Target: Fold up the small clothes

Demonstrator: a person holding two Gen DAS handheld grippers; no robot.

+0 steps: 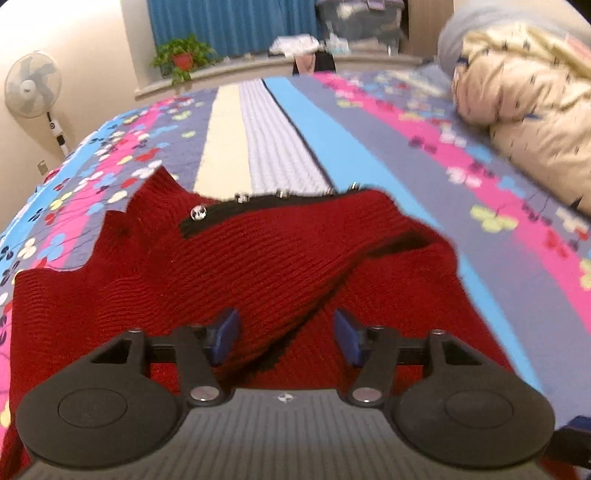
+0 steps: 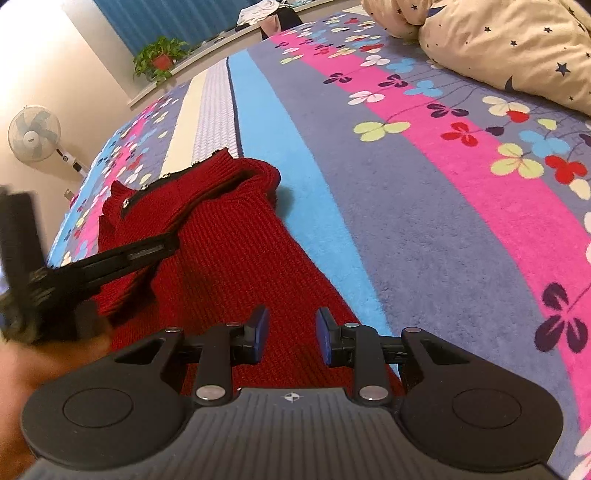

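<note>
Warm indoor light, pretty even, no harsh glare. Heavy fisheye bending at the edges, and the cream star-print duvet (image 1: 524,107) looks motion-smeared in the left view.

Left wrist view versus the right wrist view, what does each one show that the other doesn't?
Only the left wrist view shows its own left hand-held gripper from behind, jaws apart over a folded flap of the red sweater, plus grey storage boxes at the far wall.

Only the right wrist view shows the right hand-held gripper, jaws apart above the sweater, and the left one from the side.

Both share the sweater, floral bedspread, cream duvet, potted plant and standing fan.
</note>
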